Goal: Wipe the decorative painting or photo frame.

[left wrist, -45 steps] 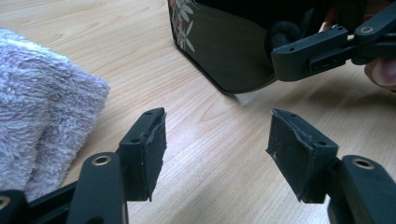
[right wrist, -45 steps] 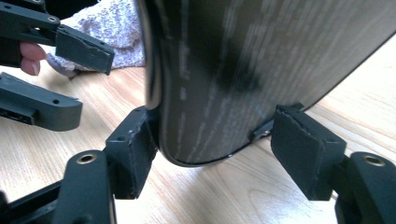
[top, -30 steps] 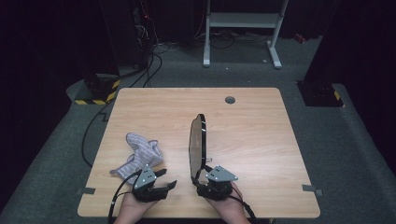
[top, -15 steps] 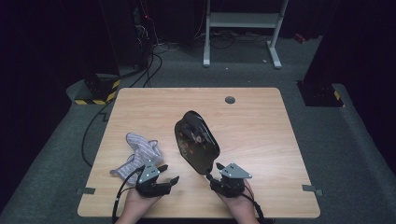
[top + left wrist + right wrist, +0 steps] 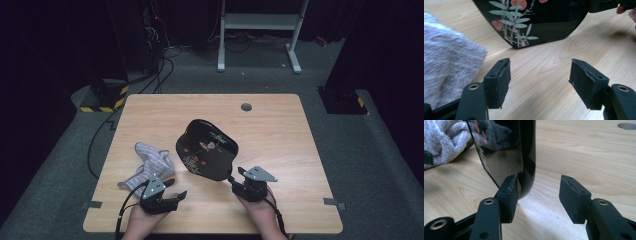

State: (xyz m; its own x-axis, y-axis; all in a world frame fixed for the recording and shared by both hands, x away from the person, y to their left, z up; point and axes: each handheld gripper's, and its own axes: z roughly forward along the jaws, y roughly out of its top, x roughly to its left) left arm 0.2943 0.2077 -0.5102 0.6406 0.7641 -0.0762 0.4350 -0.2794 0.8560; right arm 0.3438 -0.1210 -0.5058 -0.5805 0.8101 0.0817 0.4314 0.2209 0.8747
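While the right gripper [image 5: 239,181] sits nearest, at the near edge of the tray [image 5: 207,148], its fingers [image 5: 507,195] stand wide apart in the right gripper view, one pad touching or just beside the tray's glossy rim and the other well clear, so nothing is clamped; whether the tray leans on that pad I cannot tell. On the cloth's side of the tray, the left gripper [image 5: 172,196] hovers low over the bench [image 5: 280,125] with its fingers [image 5: 499,82] also spread wide and empty, the grey striped cloth [image 5: 147,162] just beside them. Beyond both, the black lacquered tray with its painted leaves sits tilted at mid-bench. I judge the step to be letting the tray go; the next move calls for drawing the right gripper away from the rim and closing the left fingers on the cloth beside the tray
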